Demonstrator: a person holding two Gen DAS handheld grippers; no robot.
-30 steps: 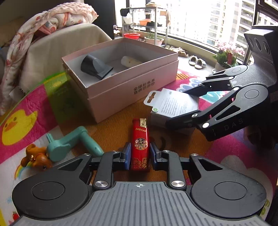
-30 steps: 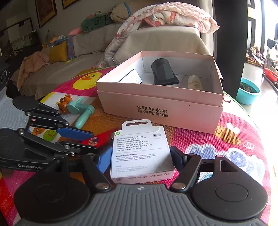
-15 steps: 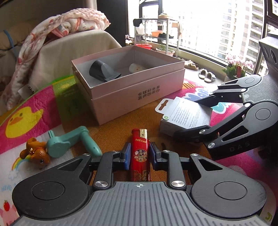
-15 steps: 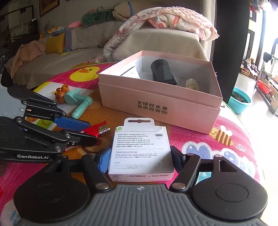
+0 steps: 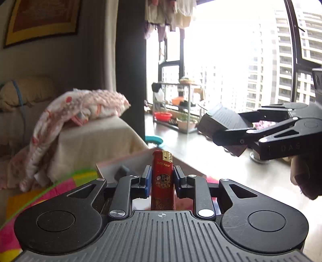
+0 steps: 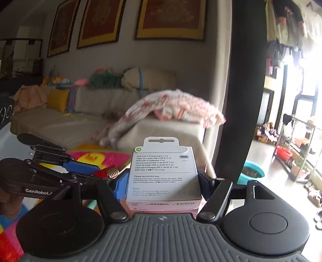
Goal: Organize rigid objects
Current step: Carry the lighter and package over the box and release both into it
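The left hand-held gripper (image 5: 162, 179) was clamped on a red lighter (image 5: 162, 177), its blue-padded fingers (image 5: 147, 180) pressed to the lighter's sides and the metal cap pointing forward and up. Ahead of and below it lay the open pink box (image 5: 124, 163), only its near corner and a dark object (image 5: 121, 171) inside in view, resting on a bright play mat (image 5: 50, 189) with pink, yellow and green patches that covered the surface. To its right, at about the same height, the right hand-held gripper (image 6: 163, 178) held a white USB-C charge cable box (image 6: 163, 173) by its two side edges, printed face up and hang tab pointing forward; in the left wrist view that package (image 5: 220, 123) showed dark against the window. From the right wrist view the left hand-held gripper appeared to the left, the lighter's cap just beside the package. Beyond both stood a beige sofa (image 6: 96, 112) with a floral blanket (image 6: 171, 108) draped over its arm and cushions piled along its back, framed pictures (image 6: 171, 18) on the grey wall above. Further right stood a dark pillar (image 6: 241, 80), a teal basin (image 6: 253, 171) on the pale floor, a metal rack (image 5: 177, 104) with a red basin by tall windows, and laundry hanging overhead.
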